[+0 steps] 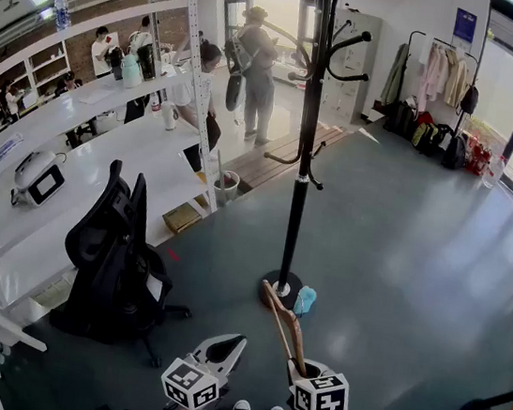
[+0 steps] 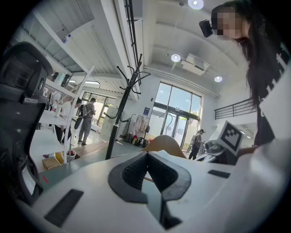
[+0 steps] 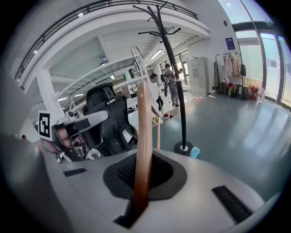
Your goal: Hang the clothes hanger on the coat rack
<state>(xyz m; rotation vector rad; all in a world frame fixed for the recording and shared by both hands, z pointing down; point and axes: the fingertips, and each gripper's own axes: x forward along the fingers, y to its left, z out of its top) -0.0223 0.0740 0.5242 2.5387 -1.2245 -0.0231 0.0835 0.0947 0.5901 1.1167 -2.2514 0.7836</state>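
1. Clamped in the right hand-held gripper [image 3: 140, 179]: the wooden clothes hanger [image 3: 143, 132], with the jaws closed tight on one flat arm of it.
2. Seen in the head view low and near the middle, just in front of the person: the same right hand-held gripper [image 1: 300, 367], angled downward, with the clothes hanger [image 1: 282, 321] slanting up and away from the jaws toward the foot of the coat rack [image 1: 303, 158].
3. Not yet hung: well apart from every hook of the coat rack [image 3: 175, 82], with bare grey floor [image 1: 418, 269] between.
4. Just beside the round base of the rack, on the floor: a small blue object [image 1: 304, 301].
5. To the left of the right one and apart from it: the left hand-held gripper [image 1: 231, 344], held nearly level.
6. Closed, tips together, nothing between the pads of the left hand-held gripper [image 2: 146, 164]; beyond it, a curve of the clothes hanger [image 2: 166, 143] and the distant coat rack [image 2: 119, 113].
7. At the left in the head view: a black office chair [image 1: 115, 265] drawn up to a long white counter [image 1: 104, 145].
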